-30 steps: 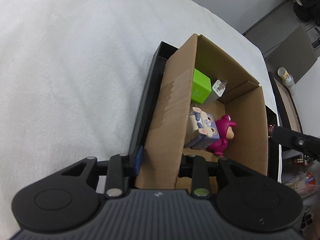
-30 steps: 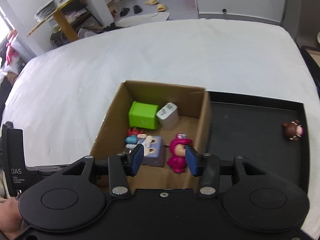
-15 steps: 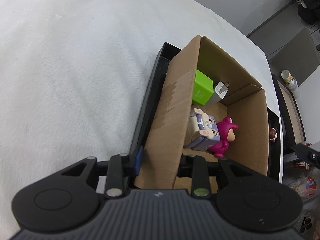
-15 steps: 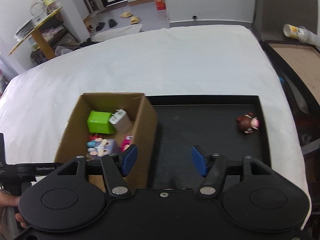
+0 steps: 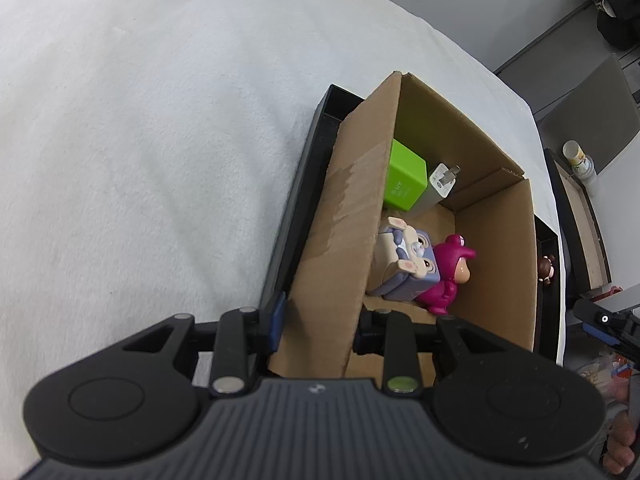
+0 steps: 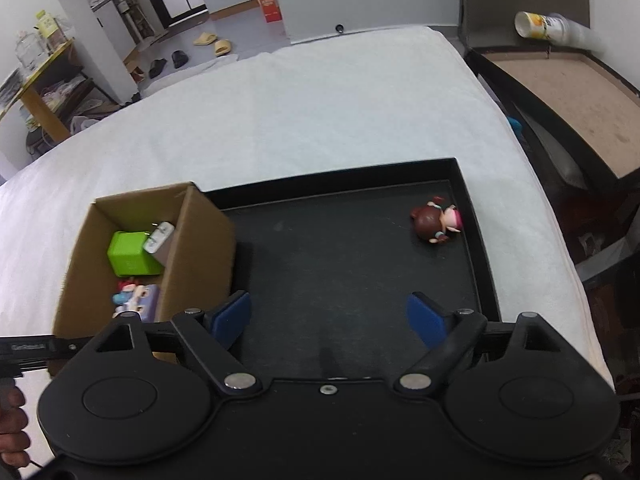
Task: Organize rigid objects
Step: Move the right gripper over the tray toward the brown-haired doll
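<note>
- The left gripper (image 5: 316, 320) pinches the near wall of the brown cardboard box (image 5: 340, 240).
- The right gripper (image 6: 328, 320) has just been opening; nothing is between its jaws.
- Inside the box: a pink bear doll (image 5: 448, 276), a purple bunny block (image 5: 404, 264), a green cube (image 5: 404, 180) and a white plug (image 5: 442, 184).
- Far right of the box, one small brown-haired doll (image 6: 436, 224) lies in the flat black tray (image 6: 340, 256). I think it goes in last.
</note>
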Action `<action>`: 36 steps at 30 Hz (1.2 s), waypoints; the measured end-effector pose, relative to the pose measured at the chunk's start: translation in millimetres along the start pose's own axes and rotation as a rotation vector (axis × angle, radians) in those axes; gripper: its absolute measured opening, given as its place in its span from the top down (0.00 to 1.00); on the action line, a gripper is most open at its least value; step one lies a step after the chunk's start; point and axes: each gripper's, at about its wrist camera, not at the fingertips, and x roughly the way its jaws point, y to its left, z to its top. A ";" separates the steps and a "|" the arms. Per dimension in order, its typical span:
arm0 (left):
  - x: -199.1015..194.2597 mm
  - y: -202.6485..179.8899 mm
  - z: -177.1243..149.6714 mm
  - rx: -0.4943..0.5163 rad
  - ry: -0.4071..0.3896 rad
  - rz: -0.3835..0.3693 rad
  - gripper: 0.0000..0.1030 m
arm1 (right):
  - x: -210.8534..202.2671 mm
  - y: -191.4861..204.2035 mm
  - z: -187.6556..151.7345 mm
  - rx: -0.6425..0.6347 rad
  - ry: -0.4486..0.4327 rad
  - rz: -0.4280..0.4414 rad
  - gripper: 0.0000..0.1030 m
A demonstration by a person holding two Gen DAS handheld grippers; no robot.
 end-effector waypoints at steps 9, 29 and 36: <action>0.3 -1.8 0.8 0.007 0.003 0.001 0.71 | 15.2 -28.2 -1.1 0.048 -0.065 -0.025 0.07; 1.0 -5.0 -1.7 0.038 -0.005 0.005 0.72 | 63.2 -54.6 1.1 -0.044 -0.135 -0.050 0.23; 1.3 -6.1 -1.2 0.037 -0.003 0.008 0.72 | 76.2 -56.0 5.2 -0.066 -0.129 -0.093 0.24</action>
